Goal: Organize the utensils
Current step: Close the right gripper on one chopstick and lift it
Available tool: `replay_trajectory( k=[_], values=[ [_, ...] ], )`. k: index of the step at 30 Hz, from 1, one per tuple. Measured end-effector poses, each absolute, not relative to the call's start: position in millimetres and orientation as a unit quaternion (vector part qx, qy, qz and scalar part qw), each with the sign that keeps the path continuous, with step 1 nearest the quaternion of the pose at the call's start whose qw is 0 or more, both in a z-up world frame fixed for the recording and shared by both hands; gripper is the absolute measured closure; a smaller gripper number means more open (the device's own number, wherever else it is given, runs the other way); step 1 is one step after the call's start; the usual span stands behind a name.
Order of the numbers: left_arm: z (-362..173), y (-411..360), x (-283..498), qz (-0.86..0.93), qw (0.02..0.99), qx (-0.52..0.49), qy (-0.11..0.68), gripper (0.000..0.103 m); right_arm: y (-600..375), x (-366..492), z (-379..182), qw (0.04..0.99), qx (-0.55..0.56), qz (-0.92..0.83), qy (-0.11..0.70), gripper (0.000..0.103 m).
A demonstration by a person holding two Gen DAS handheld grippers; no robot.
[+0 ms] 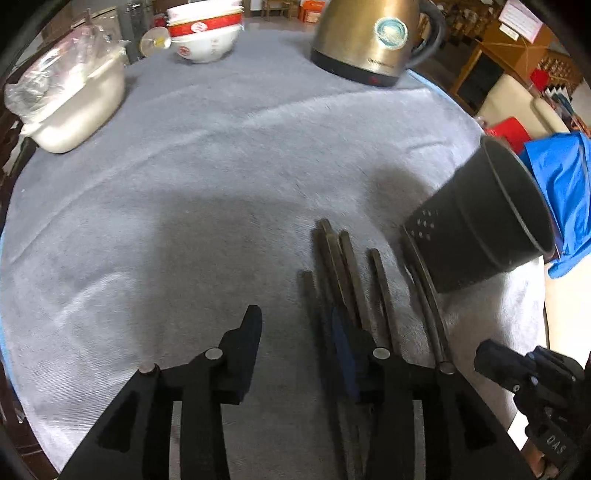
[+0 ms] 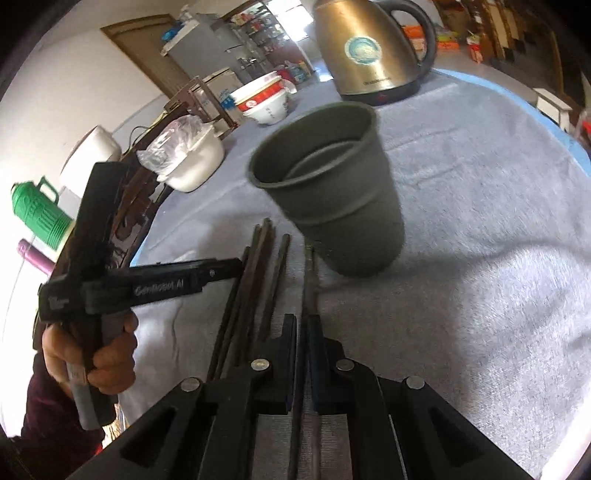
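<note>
Several dark chopsticks [image 1: 351, 266] lie side by side on the grey cloth [image 1: 184, 184]. My left gripper [image 1: 299, 332] hovers open over their near ends, its right finger above them and bare cloth in the gap. In the right wrist view the same loose chopsticks [image 2: 258, 273] lie left of my right gripper [image 2: 303, 325], which is shut on a thin dark chopstick [image 2: 309, 280] pointing at the foot of a dark perforated cup [image 2: 332, 192]. The cup [image 1: 480, 221] sits at the right, looking tilted. A hand [image 2: 110, 354] holds the left gripper [image 2: 221, 268].
A brass-coloured kettle [image 1: 365, 33] stands at the back, stacked red-and-white bowls [image 1: 205, 33] to its left, and a white pot with a plastic bag [image 1: 74, 99] at the left edge. Blue fabric [image 1: 554, 184] hangs past the cup. A green flask [image 2: 40, 214] stands off the table.
</note>
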State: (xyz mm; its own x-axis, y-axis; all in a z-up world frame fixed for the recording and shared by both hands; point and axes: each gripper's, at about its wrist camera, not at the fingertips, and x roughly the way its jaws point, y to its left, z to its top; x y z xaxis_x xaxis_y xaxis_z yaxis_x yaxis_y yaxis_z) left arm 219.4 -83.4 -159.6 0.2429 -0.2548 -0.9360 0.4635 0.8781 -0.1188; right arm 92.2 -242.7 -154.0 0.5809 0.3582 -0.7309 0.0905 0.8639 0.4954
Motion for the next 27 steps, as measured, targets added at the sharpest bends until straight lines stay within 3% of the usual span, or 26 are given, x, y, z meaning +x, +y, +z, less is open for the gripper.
replay_trajectory(
  k=[3,7,12,15,16,17,19,21,22,23,25,27],
  values=[
    [-159.6,-84.7,222.4,-0.241,0.783,0.081,0.567,0.063,-251.6,97.0,-161.1,0.843,0.267,0.077,0.461,0.094],
    [-159.1,-80.1,222.0,-0.25,0.785,0.084,0.56,0.094,-257.4,102.2,-169.3,0.832,0.281,0.076,0.473,0.094],
    [-165.4,-68.8,224.9,-0.249,0.784,0.082,0.562,0.094,-257.6,110.9,-170.2,0.829,0.292,0.078,0.47,0.09],
    [-164.5,-57.0,224.8,-0.246,0.786,0.081,0.562,0.094,-256.1,118.3,-167.5,0.832,0.288,0.076,0.468,0.064],
    [-163.5,-53.2,224.1,-0.244,0.786,0.081,0.562,0.094,-254.5,119.2,-165.8,0.835,0.287,0.075,0.463,0.044],
    [-162.9,-48.2,223.8,-0.243,0.787,0.082,0.562,0.094,-253.3,119.4,-163.8,0.841,0.285,0.073,0.454,0.039],
    [-159.9,-45.9,218.7,-0.237,0.79,0.089,0.558,0.093,-249.0,121.8,-161.0,0.852,0.266,0.065,0.446,0.04],
    [-157.5,-48.1,219.8,-0.23,0.793,0.092,0.557,0.092,-242.6,129.3,-163.2,0.85,0.258,0.07,0.455,0.052],
    [-157.3,-48.6,220.7,-0.228,0.794,0.091,0.557,0.09,-240.6,130.3,-163.6,0.849,0.254,0.071,0.458,0.065],
    [-156.0,-47.8,220.5,-0.228,0.794,0.089,0.556,0.087,-236.4,133.6,-164.7,0.849,0.243,0.069,0.464,0.065],
    [-154.0,-44.2,219.1,-0.224,0.796,0.087,0.556,0.066,-232.6,137.8,-167.9,0.85,0.233,0.061,0.468,0.068],
    [-157.3,-46.9,220.7,-0.217,0.794,0.092,0.561,0.065,-230.6,142.7,-169.6,0.851,0.226,0.054,0.47,0.078]
  ],
)
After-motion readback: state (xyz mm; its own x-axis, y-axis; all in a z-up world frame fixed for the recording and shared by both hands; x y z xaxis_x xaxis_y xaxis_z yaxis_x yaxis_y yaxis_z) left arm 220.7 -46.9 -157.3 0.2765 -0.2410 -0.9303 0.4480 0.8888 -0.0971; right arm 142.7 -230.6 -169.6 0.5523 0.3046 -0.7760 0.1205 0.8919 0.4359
